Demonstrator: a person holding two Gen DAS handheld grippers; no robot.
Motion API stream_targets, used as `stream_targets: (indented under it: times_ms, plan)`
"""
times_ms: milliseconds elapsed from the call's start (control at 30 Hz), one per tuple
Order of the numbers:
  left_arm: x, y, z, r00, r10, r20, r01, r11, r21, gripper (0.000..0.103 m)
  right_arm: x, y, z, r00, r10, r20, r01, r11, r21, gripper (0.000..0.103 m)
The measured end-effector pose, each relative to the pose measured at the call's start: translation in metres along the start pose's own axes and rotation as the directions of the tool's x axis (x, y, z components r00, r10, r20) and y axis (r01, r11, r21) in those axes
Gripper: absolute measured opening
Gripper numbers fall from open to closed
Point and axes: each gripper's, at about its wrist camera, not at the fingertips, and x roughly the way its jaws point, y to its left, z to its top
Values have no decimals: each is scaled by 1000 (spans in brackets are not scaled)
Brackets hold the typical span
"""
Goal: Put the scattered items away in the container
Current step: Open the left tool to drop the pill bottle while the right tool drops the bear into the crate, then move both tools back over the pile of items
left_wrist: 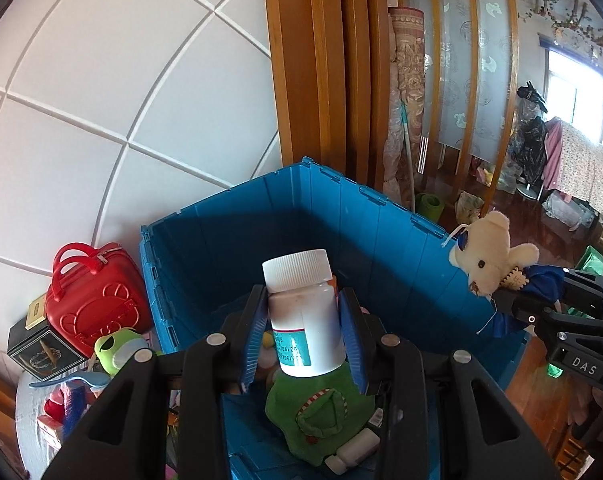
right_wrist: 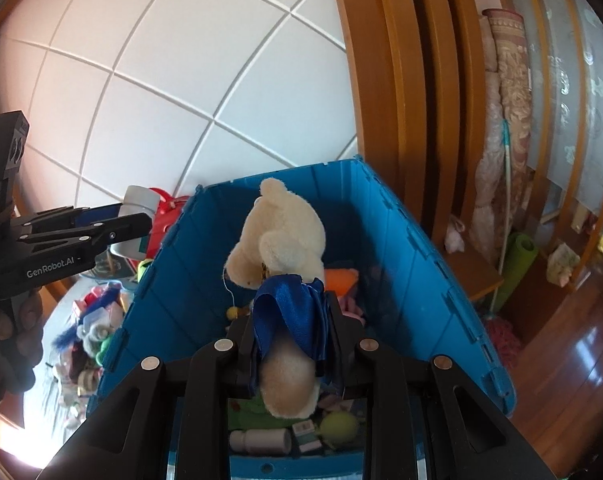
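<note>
Task status: partly complete.

- Already inside the bin (right_wrist: 401,264): green plush (left_wrist: 321,412), two small white bottles lying flat (right_wrist: 261,440), yellow-green ball (right_wrist: 339,426), orange item (right_wrist: 341,280), pink soft items along the far side.
- In transit, left hand-held gripper (left_wrist: 305,340): clamped on a white bottle (left_wrist: 305,320) with a ribbed cap, held upright. Position relative to the bin unclear: in the left wrist view above the near end, in the right wrist view beside the left wall.
- In transit, right hand-held gripper (right_wrist: 297,344): clamped on the bear (right_wrist: 281,232) by its blue satin garment, head forward, over the bin interior.
- Remaining on the surface (right_wrist: 41,412), left of the bin: frog plush (left_wrist: 117,348), blue spoon-like item (left_wrist: 77,380), mixed heap of small toys (right_wrist: 93,332); individual pieces too small to identify.
- Red case (left_wrist: 93,292) and dark box (left_wrist: 41,348) against the wall; not clear whether part of the task.

Judgement: both held items ready for release once clear of the walls. Several further pick cycles required for the heap on the surface.
</note>
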Motion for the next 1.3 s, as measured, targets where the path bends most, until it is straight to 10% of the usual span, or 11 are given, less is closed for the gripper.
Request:
stream_targets:
  times_ms: [200, 267, 300, 367, 1300]
  plan:
    - [9, -6, 3, 1000, 2, -21, -1, 1000, 27, 36, 5, -1, 4, 1000, -14, 17, 14, 1000, -3, 39]
    - [11, -8, 3, 999, 13, -32, -12, 999, 34, 55, 4, -1, 6, 999, -23, 41, 23, 1000, -9, 103]
    - [10, -8, 3, 999, 25, -29, -24, 999, 33, 82, 3, 0, 7, 998, -29, 56, 30, 999, -12, 101]
    - [7, -6, 1, 999, 41, -11, -40, 999, 20, 102, 4, 1, 8, 998, -31, 58, 33, 999, -22, 103]
    - [-82, 71, -76, 975, 210, -76, -220, 962, -160, 102, -7, 101, -7, 994, 111, 24, -107, 986, -130, 103]
